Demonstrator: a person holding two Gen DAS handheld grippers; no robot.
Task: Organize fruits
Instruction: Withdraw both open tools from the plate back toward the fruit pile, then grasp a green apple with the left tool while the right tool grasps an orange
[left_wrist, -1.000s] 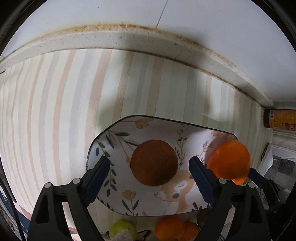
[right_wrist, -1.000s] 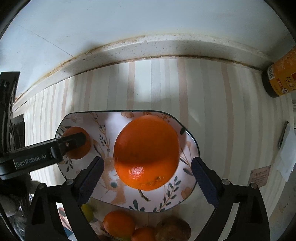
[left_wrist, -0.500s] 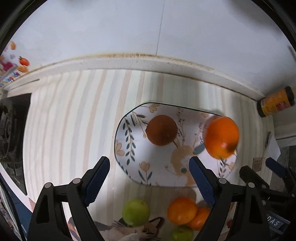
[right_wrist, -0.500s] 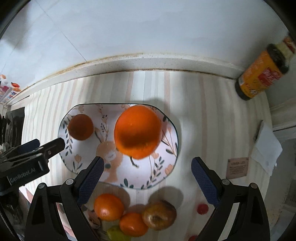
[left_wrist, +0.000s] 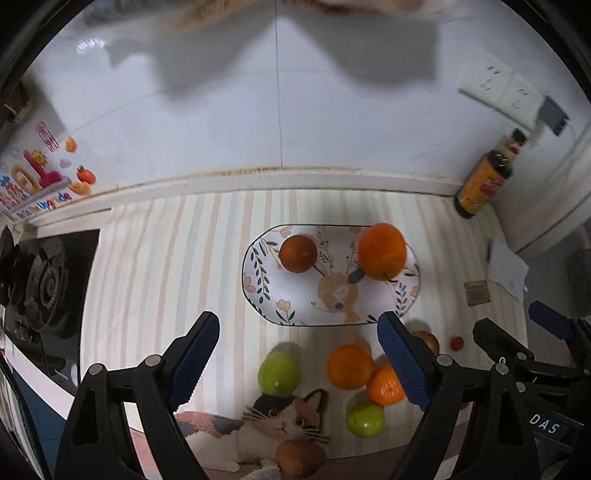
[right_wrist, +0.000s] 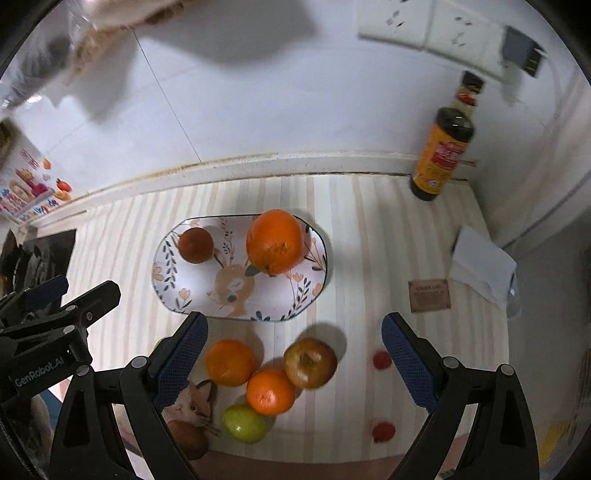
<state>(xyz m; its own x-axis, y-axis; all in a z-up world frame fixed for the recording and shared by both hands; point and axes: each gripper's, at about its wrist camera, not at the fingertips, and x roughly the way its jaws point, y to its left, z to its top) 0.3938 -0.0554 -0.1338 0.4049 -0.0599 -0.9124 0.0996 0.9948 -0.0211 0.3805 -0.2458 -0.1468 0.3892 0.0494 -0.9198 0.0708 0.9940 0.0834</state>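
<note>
Fruit (right_wrist: 229, 362) beside the plate (right_wrist: 166, 291) looks round, firm, slippery — grip across the middle; left gripper (left_wrist: 299, 360) and right gripper (right_wrist: 293, 360) both gape empty.

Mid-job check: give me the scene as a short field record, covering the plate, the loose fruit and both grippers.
plate: patterned oval plate on the striped counter
on plate: large orange and small dark brown fruit, apart
loose fruit: two oranges, brownish apple, green fruit, in front of the plate
left gripper: open, empty
right gripper: open, empty
background: sauce bottle by the wall
</note>
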